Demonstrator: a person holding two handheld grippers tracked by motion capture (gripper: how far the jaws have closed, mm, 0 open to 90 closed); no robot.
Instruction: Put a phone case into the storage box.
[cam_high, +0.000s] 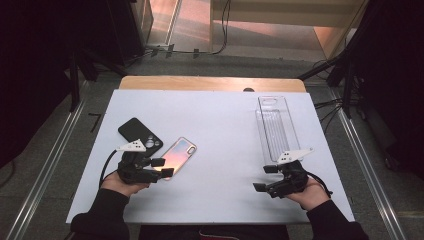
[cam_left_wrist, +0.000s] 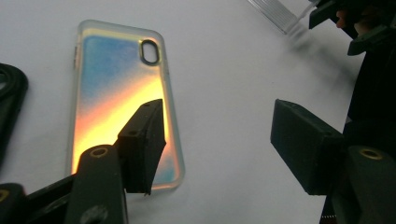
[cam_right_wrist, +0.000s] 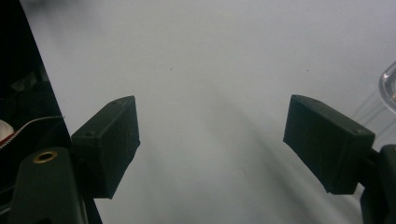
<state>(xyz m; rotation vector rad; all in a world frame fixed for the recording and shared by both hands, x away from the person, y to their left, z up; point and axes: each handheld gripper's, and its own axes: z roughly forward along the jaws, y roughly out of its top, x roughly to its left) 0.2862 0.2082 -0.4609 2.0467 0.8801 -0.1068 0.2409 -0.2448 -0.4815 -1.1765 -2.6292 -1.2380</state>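
An iridescent phone case (cam_high: 177, 155) (cam_left_wrist: 116, 93) lies flat on the white board, camera cutout at its far end. Beside it to the left rests a black phone case (cam_high: 140, 134) (cam_left_wrist: 9, 102). My left gripper (cam_high: 162, 167) (cam_left_wrist: 222, 140) is open just at the near end of the iridescent case; one jaw hangs over the case's near corner, the other over bare board, nothing gripped. My right gripper (cam_high: 265, 178) (cam_right_wrist: 212, 140) is open over bare board at the front right, with nothing between its jaws. It also appears far off in the left gripper view (cam_left_wrist: 355, 28).
A long clear plastic tray (cam_high: 276, 127) (cam_left_wrist: 275, 14) (cam_right_wrist: 390, 86) lies lengthwise at the right, just beyond my right gripper. The white board (cam_high: 220, 125) sits on a wooden table (cam_high: 210, 83). Dark stands and cables surround the table on the floor.
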